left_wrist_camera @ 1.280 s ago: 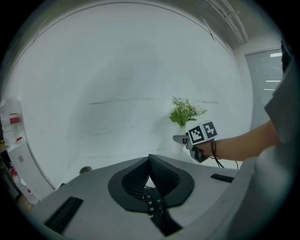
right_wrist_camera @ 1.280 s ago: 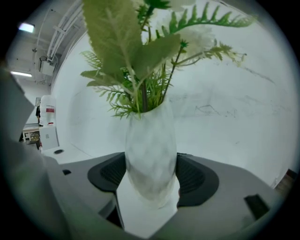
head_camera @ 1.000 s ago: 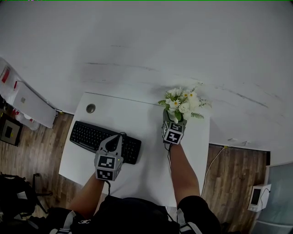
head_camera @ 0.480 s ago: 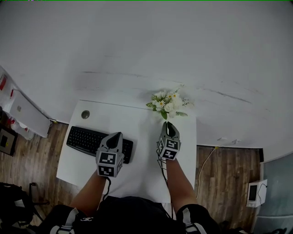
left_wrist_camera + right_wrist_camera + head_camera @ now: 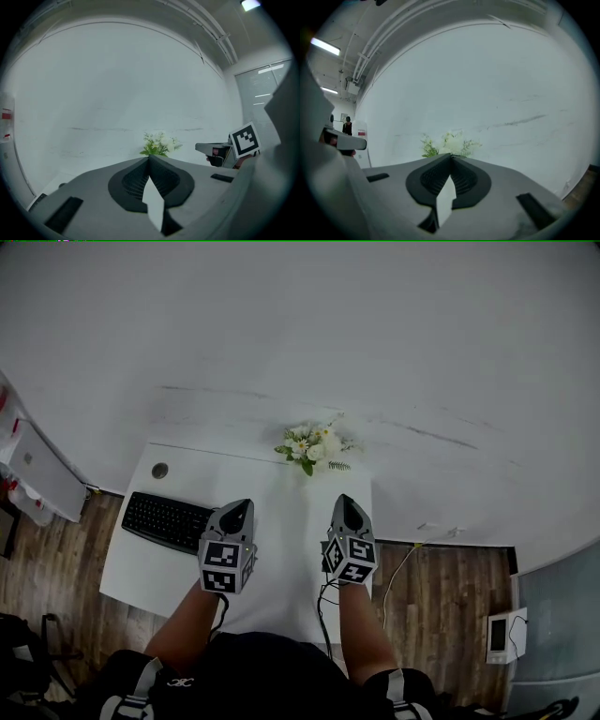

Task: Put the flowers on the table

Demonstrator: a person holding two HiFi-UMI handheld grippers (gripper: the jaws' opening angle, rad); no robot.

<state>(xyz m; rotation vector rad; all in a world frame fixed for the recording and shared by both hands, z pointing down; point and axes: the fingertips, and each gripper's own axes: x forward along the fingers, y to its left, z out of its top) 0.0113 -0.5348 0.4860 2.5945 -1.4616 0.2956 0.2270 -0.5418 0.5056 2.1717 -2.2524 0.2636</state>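
Observation:
A small bunch of white flowers with green leaves [image 5: 312,446] stands at the far edge of the white table [image 5: 281,521], against the wall. It also shows ahead in the left gripper view as the flowers [image 5: 160,144] and in the right gripper view as the flowers [image 5: 449,144]. My right gripper [image 5: 345,506] is shut and empty, well back from the flowers over the table's right side. My left gripper [image 5: 240,510] is shut with nothing in it, beside the keyboard. Each gripper view shows its jaws pressed together: left gripper [image 5: 150,157], right gripper [image 5: 451,154].
A black keyboard [image 5: 165,519] lies on the table's left part, with a round cable hole [image 5: 159,470] behind it. A white wall rises right behind the table. Wooden floor [image 5: 450,587] lies to the right, with a cable and a small white device [image 5: 498,637].
My right gripper let go of the flowers, drew back toward me and shut. The flowers stay at the table's far edge. The left gripper has barely moved.

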